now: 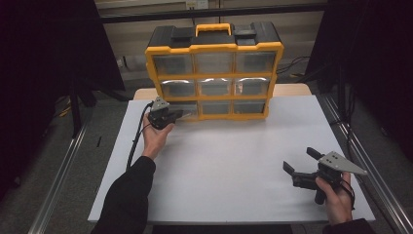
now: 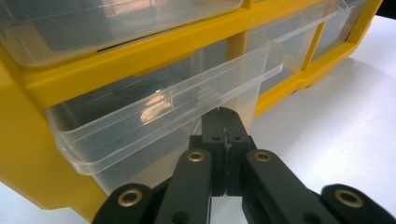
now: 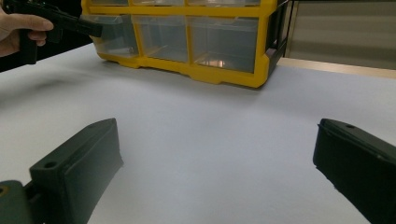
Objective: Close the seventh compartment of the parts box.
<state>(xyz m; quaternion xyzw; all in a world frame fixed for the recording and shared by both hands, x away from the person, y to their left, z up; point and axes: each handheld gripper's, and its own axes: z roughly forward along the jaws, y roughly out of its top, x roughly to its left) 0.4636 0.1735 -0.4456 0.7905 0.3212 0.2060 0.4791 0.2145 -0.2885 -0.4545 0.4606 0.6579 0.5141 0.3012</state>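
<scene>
The yellow organizer [image 1: 214, 73] stands upright at the far edge of the white table [image 1: 229, 161], its black lid and yellow carry handle [image 1: 213, 28] on top and its nine clear drawers facing you. Take this cabinet as your reference.

Your left gripper [image 1: 176, 115] sits at the cabinet's bottom-left corner, directly in front of the bottom-left drawer [image 2: 154, 116]. In the left gripper view its jaws are pressed together, with the tips meeting at the clear lip along the drawer's front; whether they pinch that lip or merely touch it cannot be told. The drawer front stands slightly proud of the yellow frame.

Your right gripper [image 1: 302, 161] rests well apart from the cabinet, near the table's front right corner. Its jaws are spread wide, with bare table surface between them, and they point toward the cabinet.
</scene>
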